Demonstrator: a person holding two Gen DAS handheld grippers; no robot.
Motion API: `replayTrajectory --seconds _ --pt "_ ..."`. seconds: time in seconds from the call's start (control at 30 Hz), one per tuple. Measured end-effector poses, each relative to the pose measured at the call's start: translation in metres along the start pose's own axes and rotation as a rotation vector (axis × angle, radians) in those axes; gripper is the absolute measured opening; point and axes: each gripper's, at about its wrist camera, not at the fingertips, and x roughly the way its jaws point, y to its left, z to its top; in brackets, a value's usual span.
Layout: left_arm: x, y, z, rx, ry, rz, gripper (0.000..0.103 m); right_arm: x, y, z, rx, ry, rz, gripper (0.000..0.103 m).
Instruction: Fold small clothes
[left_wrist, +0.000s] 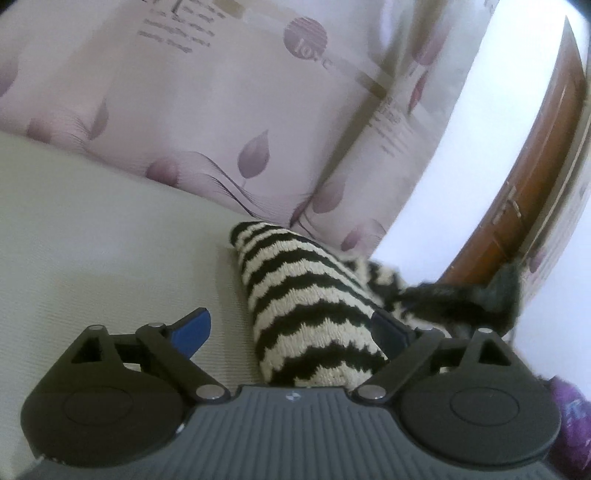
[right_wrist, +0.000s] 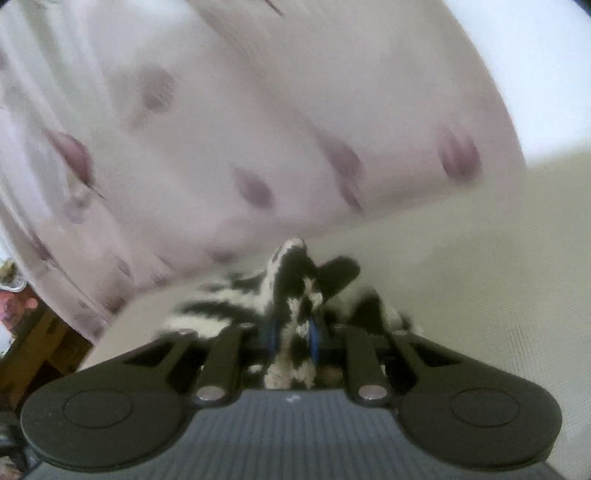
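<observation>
A small knitted garment (left_wrist: 310, 295) with black and cream zigzag stripes lies on the pale bed surface (left_wrist: 92, 240). In the left wrist view my left gripper (left_wrist: 291, 328) is open, its blue-padded fingers (left_wrist: 192, 326) spread wide, with a rolled or folded part of the garment between them and not pinched. A dark fuzzy part of the garment (left_wrist: 465, 299) trails to the right. In the right wrist view, which is blurred, my right gripper (right_wrist: 293, 334) is shut on a bunch of the same striped knit (right_wrist: 291, 291), which sticks up between the blue pads.
A headboard or wall with lilac leaf print (left_wrist: 221, 110) stands just behind the garment. A brown wooden door (left_wrist: 535, 166) is at the right. A purple item (left_wrist: 569, 417) sits at the lower right edge. Wooden furniture and clutter (right_wrist: 22, 332) show at the left.
</observation>
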Motion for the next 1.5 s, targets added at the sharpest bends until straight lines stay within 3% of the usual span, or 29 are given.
replayTrajectory --seconds 0.03,0.17,0.27,0.33,0.47,0.57,0.63,0.67,0.73,0.8,0.93,1.07,1.23,1.5 --pt "0.003 -0.003 -0.001 0.006 0.007 0.003 0.093 0.005 -0.008 -0.004 0.022 0.011 -0.016 0.02" --pt "0.01 -0.011 -0.005 0.037 0.013 0.004 0.093 -0.011 -0.034 -0.015 0.18 -0.098 0.012 0.021" --pt "0.014 -0.016 -0.007 0.075 -0.001 0.007 0.092 -0.037 -0.025 -0.021 0.129 -0.177 -0.044 0.021" --pt "0.017 -0.02 -0.01 0.101 -0.009 0.021 0.09 -0.058 -0.009 -0.026 0.066 -0.211 -0.026 0.021" --pt "0.021 -0.022 -0.017 0.097 -0.015 0.014 0.087 -0.066 0.028 -0.048 -0.05 -0.073 0.081 0.023" --pt "0.021 -0.019 -0.021 0.072 -0.024 0.014 0.088 -0.06 0.045 -0.068 -0.147 0.01 -0.02 0.028" --pt "0.021 -0.016 -0.024 0.048 -0.022 0.021 0.088 -0.054 0.044 -0.077 -0.126 0.047 -0.016 0.03" --pt "0.021 -0.015 -0.025 0.036 -0.02 0.023 0.088 -0.053 0.041 -0.08 -0.109 0.048 -0.007 0.031" --pt "0.021 -0.015 -0.026 0.029 -0.02 0.025 0.088 -0.049 0.038 -0.085 -0.107 0.034 0.029 0.01" --pt "0.02 -0.017 -0.025 0.033 -0.02 0.029 0.088 -0.054 0.034 -0.085 -0.093 0.0 0.034 0.008" --pt "0.014 -0.021 -0.02 0.039 -0.043 0.017 0.096 -0.091 0.039 -0.078 -0.148 -0.097 0.002 0.007" --pt "0.015 -0.026 -0.019 0.055 -0.058 0.021 0.096 -0.089 0.019 -0.088 -0.161 -0.018 -0.081 0.007" --pt "0.025 -0.036 -0.021 0.123 -0.038 0.082 0.091 -0.083 0.0 -0.094 -0.04 -0.025 0.014 0.009" --pt "0.044 -0.049 -0.025 0.228 0.011 0.12 0.087 -0.088 0.004 -0.093 -0.035 -0.031 0.028 0.014"
